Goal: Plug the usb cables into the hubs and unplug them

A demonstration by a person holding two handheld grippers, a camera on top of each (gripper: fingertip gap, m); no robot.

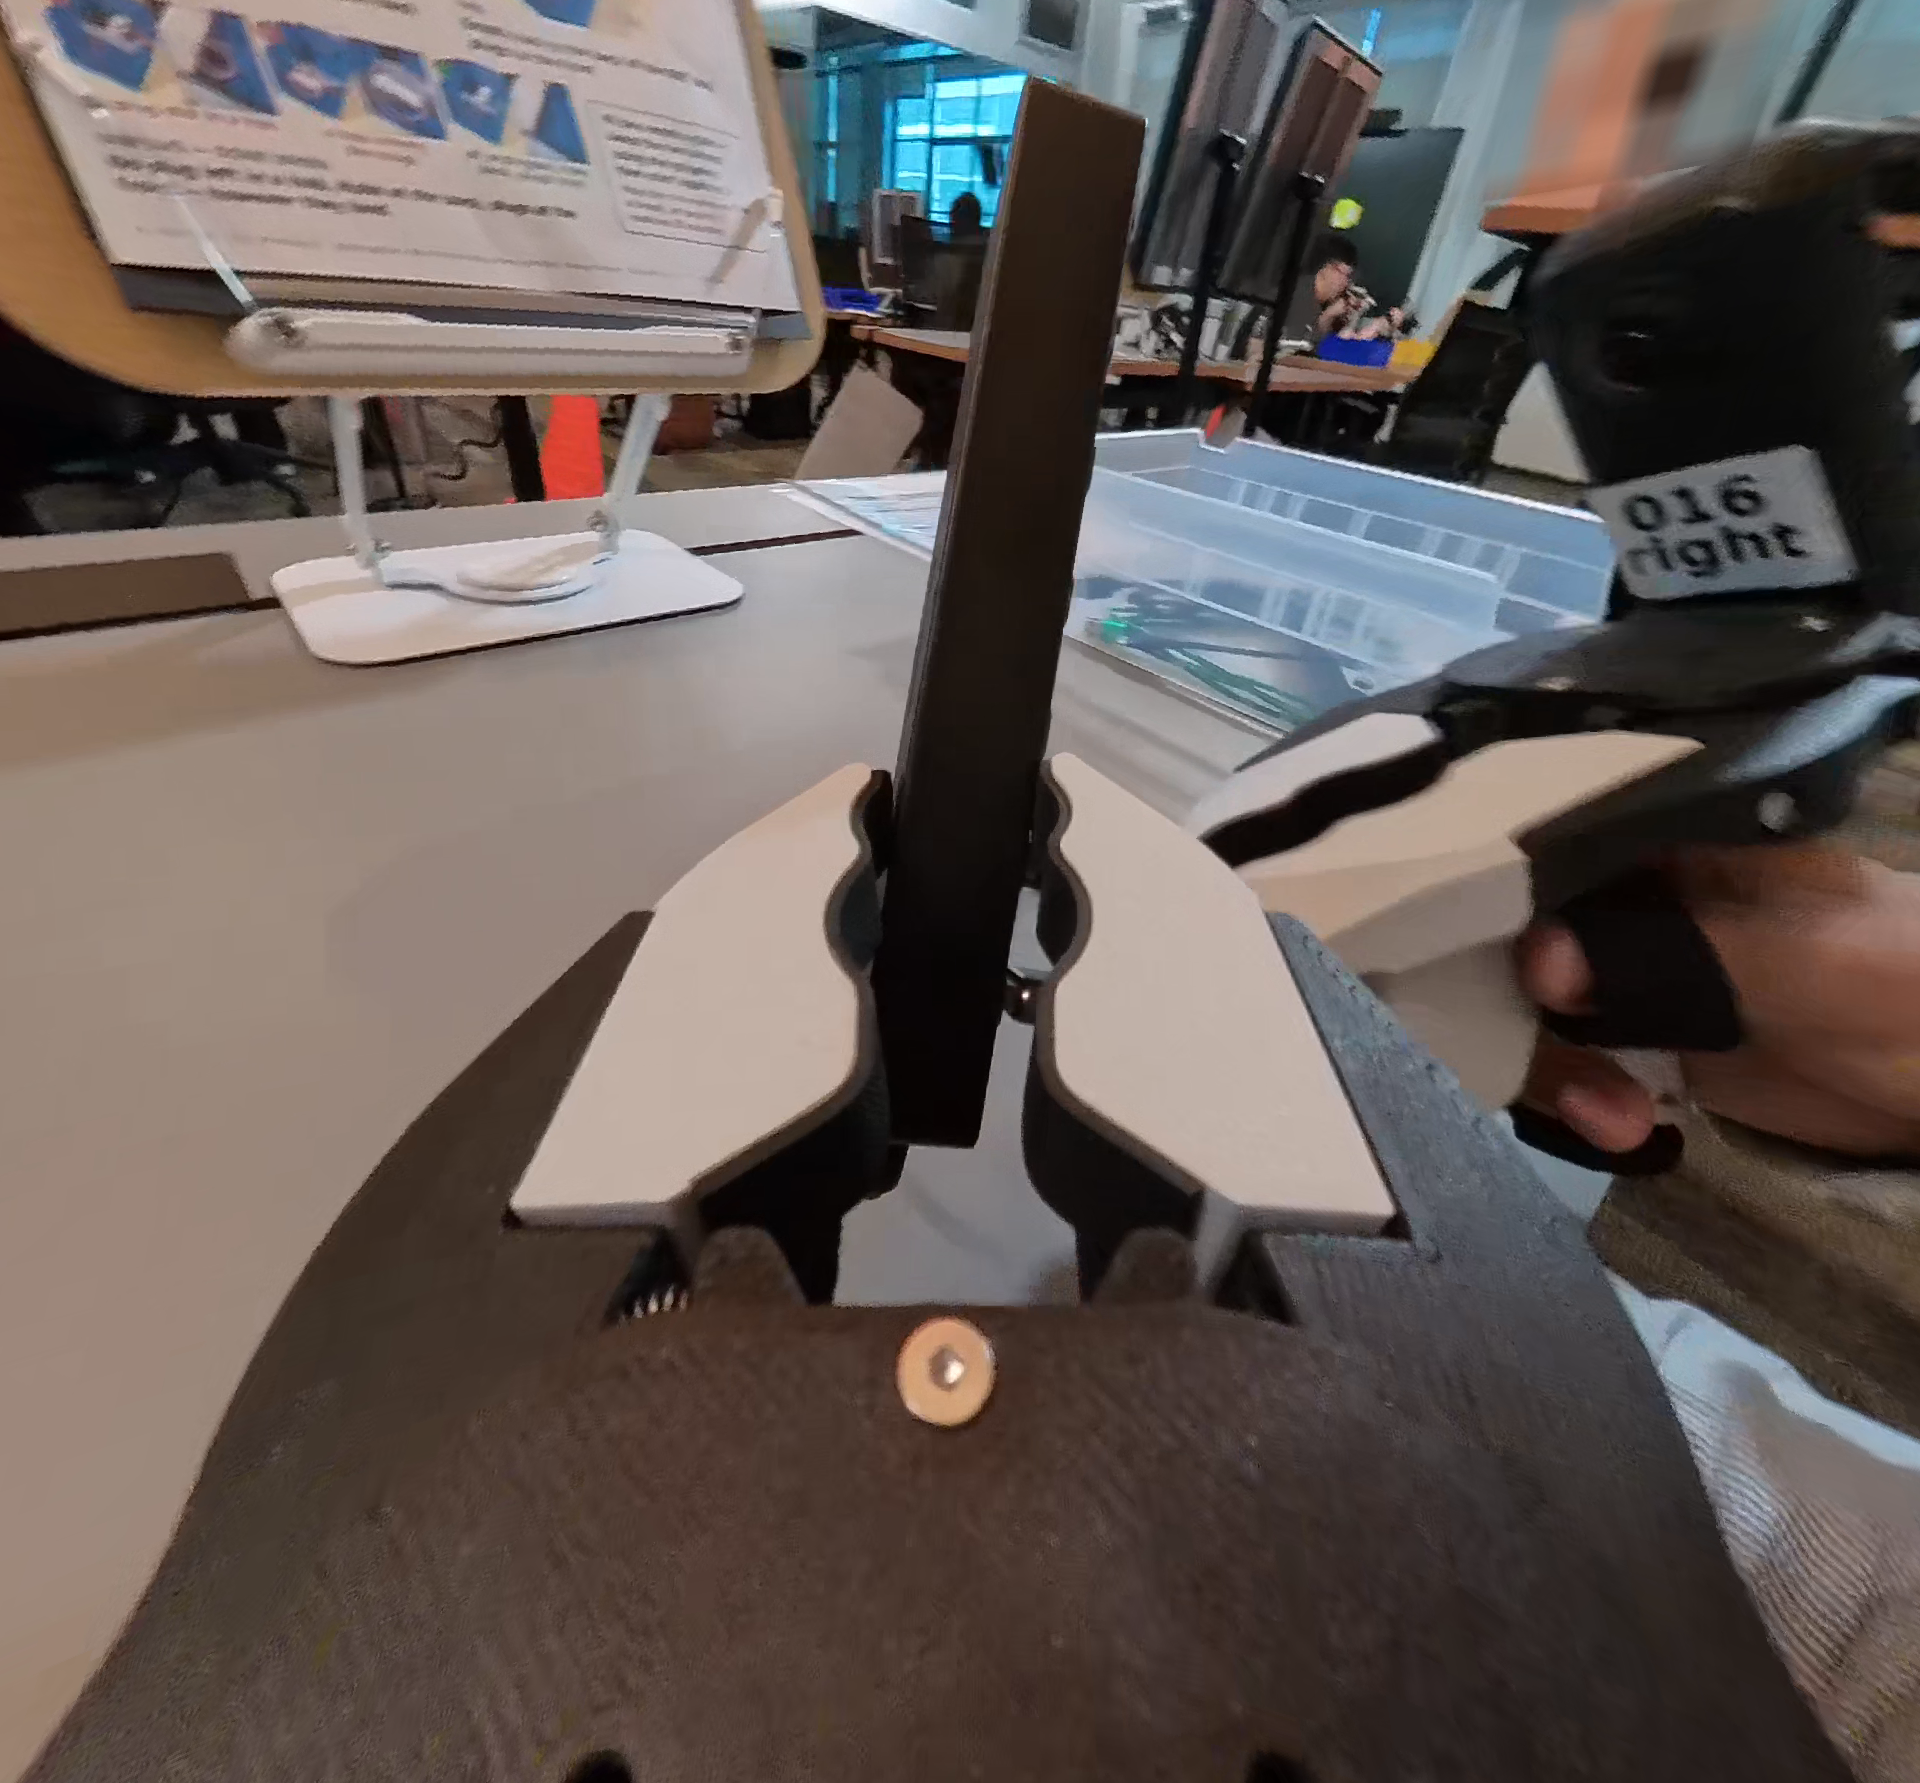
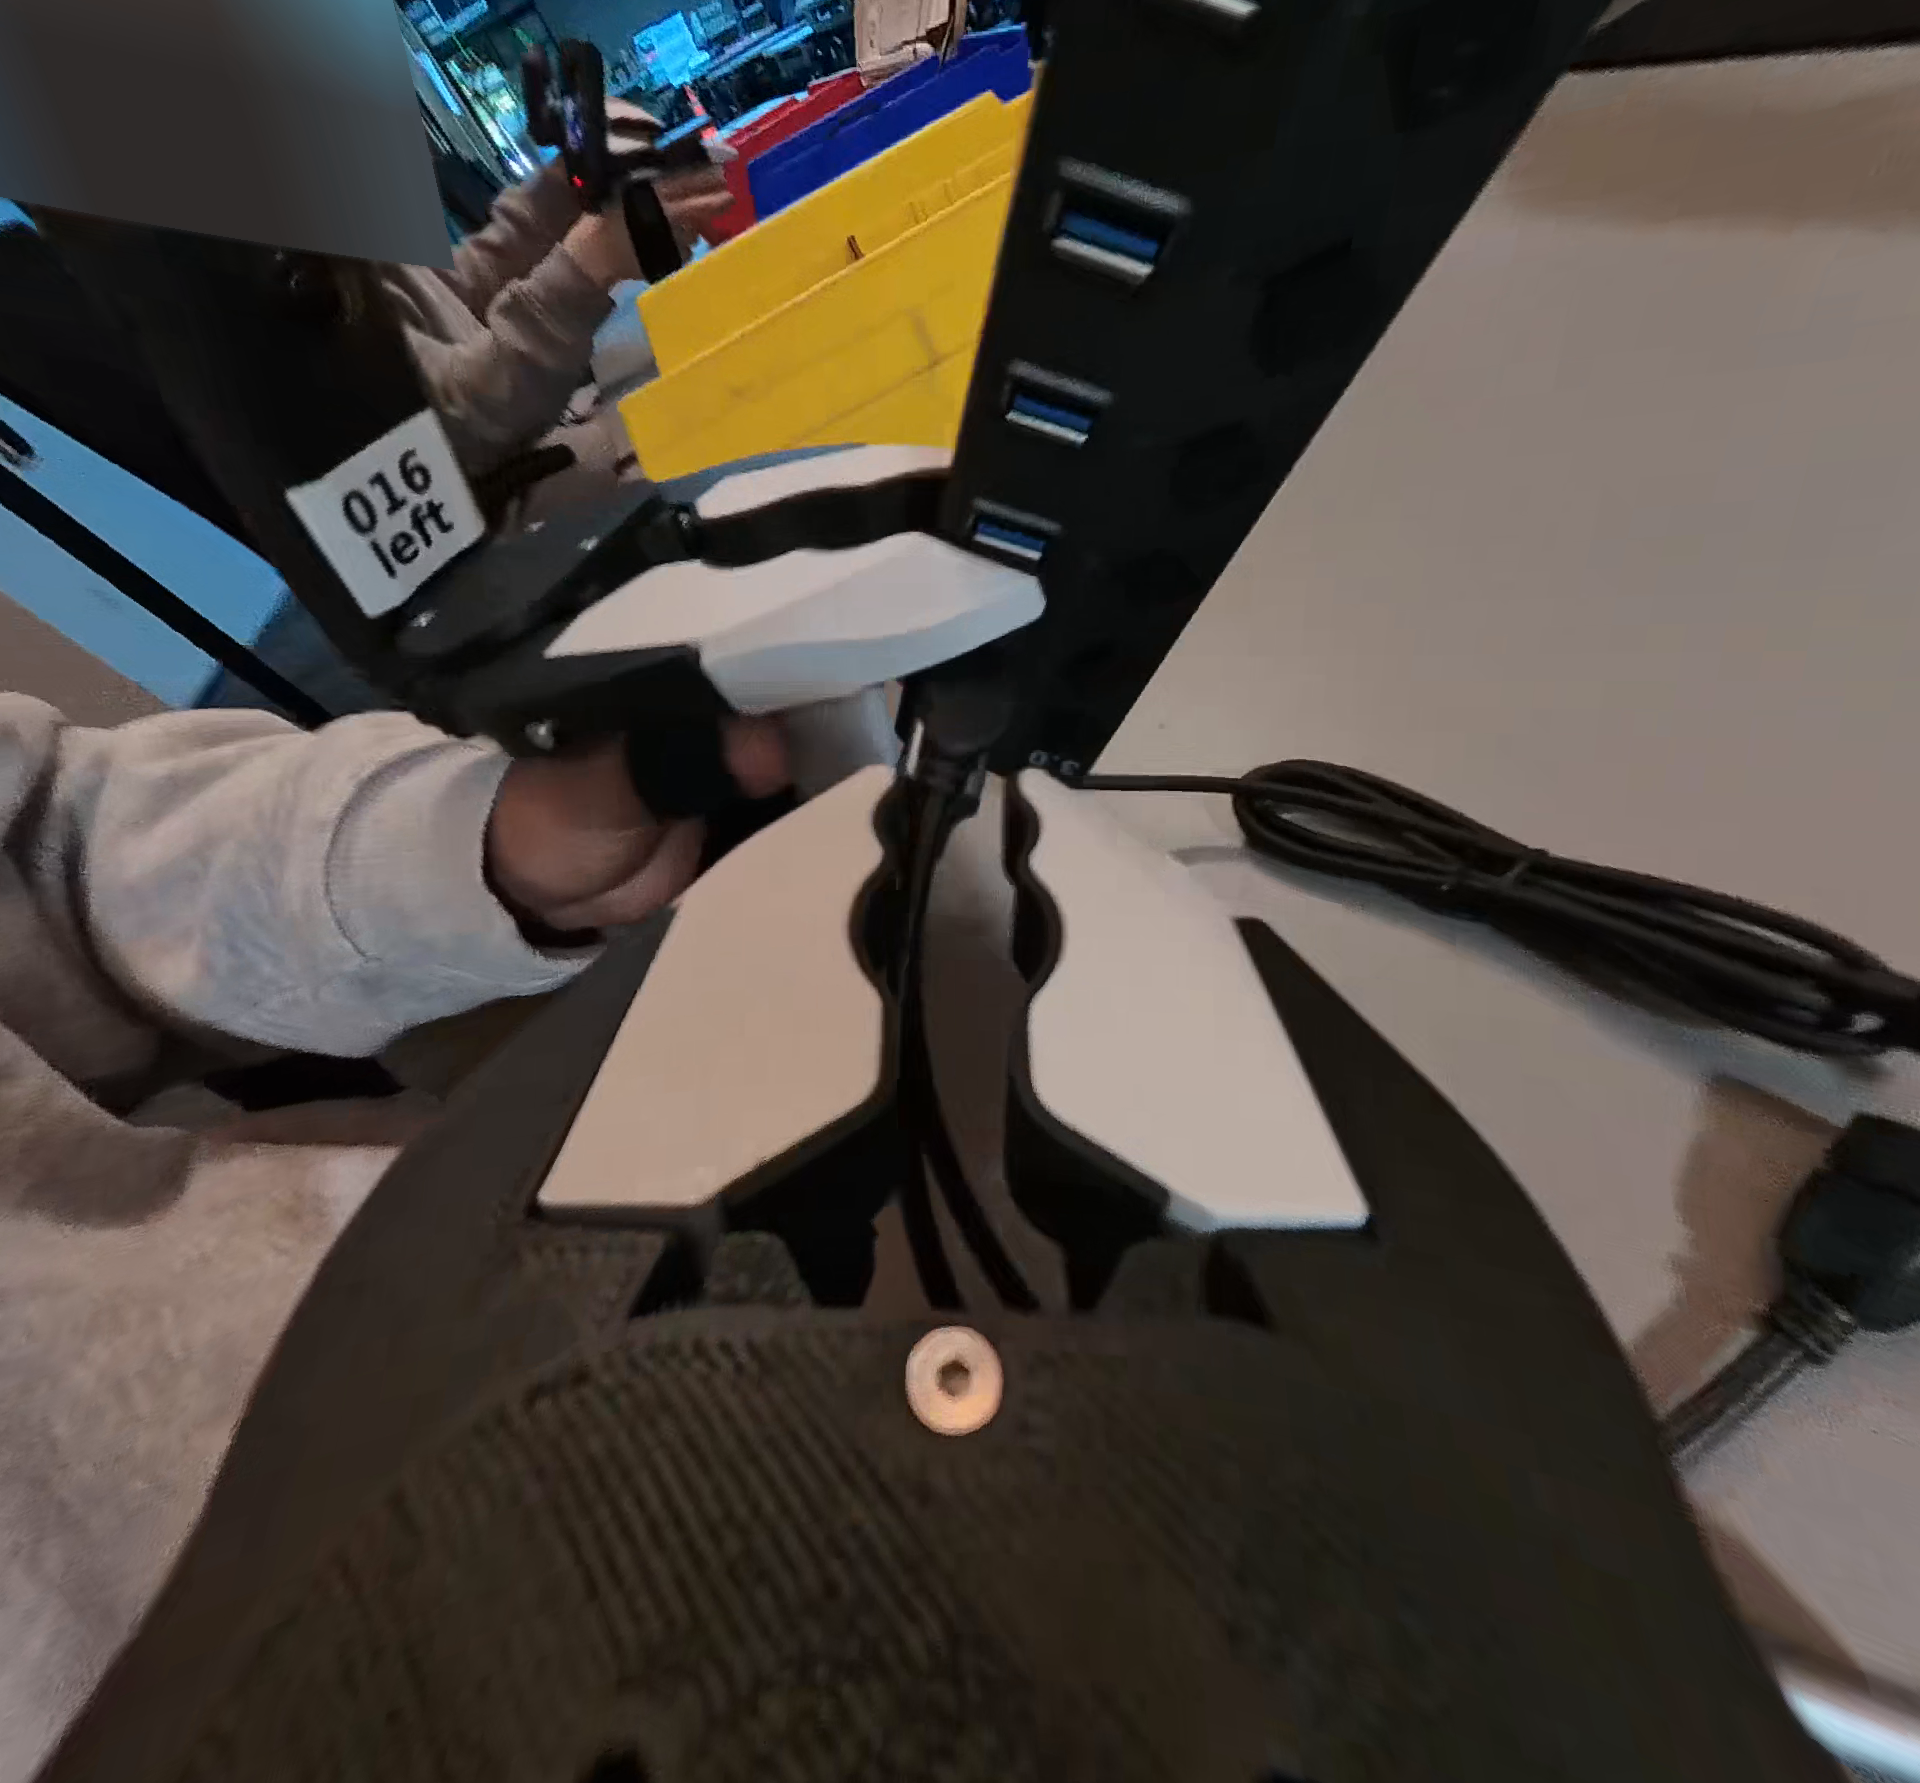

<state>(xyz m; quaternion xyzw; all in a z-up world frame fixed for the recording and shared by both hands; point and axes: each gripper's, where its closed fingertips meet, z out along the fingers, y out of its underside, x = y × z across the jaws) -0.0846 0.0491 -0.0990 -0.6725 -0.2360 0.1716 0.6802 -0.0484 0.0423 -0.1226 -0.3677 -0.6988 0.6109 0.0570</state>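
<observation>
My left gripper (image 1: 961,798) is shut on a long black USB hub (image 1: 1023,507) and holds it upright above the table. In the right wrist view the hub (image 2: 1143,299) shows a row of blue ports, with the left gripper (image 2: 935,538) clamped near its lower end. A black USB plug (image 2: 951,720) sits at the hub's lowest port. Its cable (image 2: 920,954) runs back between the fingers of my right gripper (image 2: 956,793). The right jaws stand a little apart around the cable, tips just below the plug. The right gripper (image 1: 1236,834) also shows beside the hub.
A bundled black cable (image 2: 1558,902) lies on the grey table (image 2: 1610,486), with another black connector (image 2: 1860,1224) at the right edge. A clear plastic bin (image 1: 1351,549) and a document stand (image 1: 499,580) sit farther back. Yellow and blue bins (image 2: 831,320) are behind. A person's sleeve (image 2: 208,881) is on the left.
</observation>
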